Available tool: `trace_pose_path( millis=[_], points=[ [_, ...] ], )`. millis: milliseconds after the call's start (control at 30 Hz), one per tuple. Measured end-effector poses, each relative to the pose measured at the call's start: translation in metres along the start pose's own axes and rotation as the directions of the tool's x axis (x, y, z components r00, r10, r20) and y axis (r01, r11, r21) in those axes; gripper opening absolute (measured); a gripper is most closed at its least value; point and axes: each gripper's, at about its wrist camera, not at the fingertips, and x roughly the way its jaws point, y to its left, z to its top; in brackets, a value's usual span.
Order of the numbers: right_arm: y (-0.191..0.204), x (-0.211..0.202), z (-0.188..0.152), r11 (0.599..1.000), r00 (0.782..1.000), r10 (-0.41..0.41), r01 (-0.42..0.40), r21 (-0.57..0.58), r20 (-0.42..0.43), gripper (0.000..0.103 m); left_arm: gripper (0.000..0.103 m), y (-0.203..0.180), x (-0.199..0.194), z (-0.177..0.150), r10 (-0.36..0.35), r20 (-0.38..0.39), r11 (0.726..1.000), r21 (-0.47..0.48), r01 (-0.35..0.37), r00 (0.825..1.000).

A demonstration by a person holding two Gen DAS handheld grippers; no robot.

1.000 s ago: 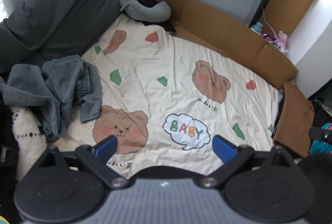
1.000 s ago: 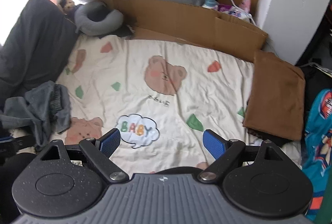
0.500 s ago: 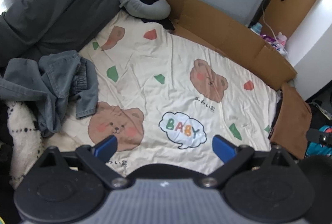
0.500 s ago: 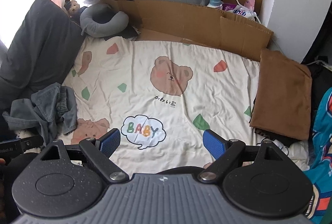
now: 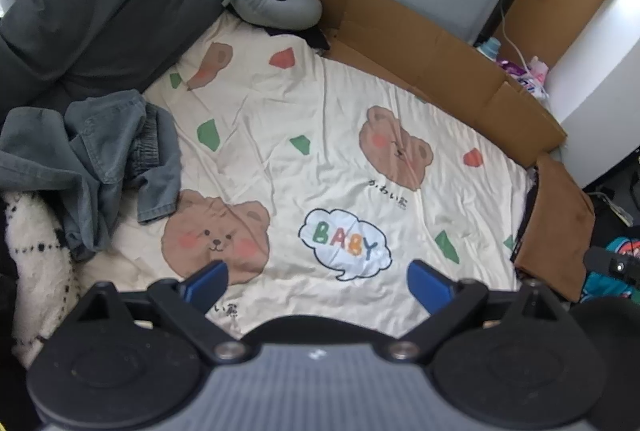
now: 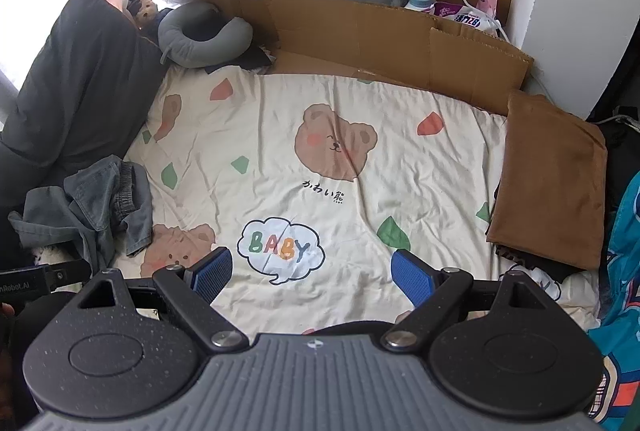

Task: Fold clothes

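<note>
Bed sheet (image 6: pixel 400 191): cream, printed with brown bear faces, green and red patches, and a pale blue cloud lettered "BABY" in green, orange and blue (centre of frame). Crumpled jeans (image 6: pixel 92 207) at left: faded grey-blue; folded cloth (image 6: pixel 552 187) at right: plain brown. Neck pillow (image 6: pixel 204 35), upper left: grey; cardboard (image 6: pixel 400 39) behind: tan; gripper fingertips (image 6: pixel 412 277): blue.

"BABY" in coloured letters in a cloud bubble, near front edge of the bedsheet (image 6: pixel 440 167). Black Japanese script "かわい熊" printed under the bear face (image 6: pixel 334 147) mid-sheet. Left gripper's body (image 6: pixel 24 281), at left edge of right wrist view: "nRobot.AI", partly cut off. Pouch (image 6: pixel 466 16) behind cardboard: label upside down, unreadable.
</note>
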Motion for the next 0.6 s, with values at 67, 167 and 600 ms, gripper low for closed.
trace_pose_path(
  millis=[67, 167, 600],
  points=[
    [0.0008, -0.0001, -0.0001, 1.000, 1.000, -0.002, 0.002, -0.005, 0.001, 0.091, 0.097, 0.0003, 0.0006, 0.0003, -0.002, -0.002, 1.000, -0.001, 0.002, 1.000],
    [-0.0011, 0.0003, 0.0004, 1.000, 1.000, 0.003, -0.003, -0.001, -0.001, 0.091, 0.096, 0.0005, 0.0016, 0.0007, -0.004, -0.006, 1.000, 0.000, 0.004, 1.000],
    [-0.0031, 0.0016, 0.0016, 1.000, 1.000, 0.010, -0.010, 0.000, -0.003, 0.091, 0.093, -0.0024, 0.0019, -0.0003, 0.001, -0.011, 1.000, 0.004, -0.001, 1.000]
  ],
)
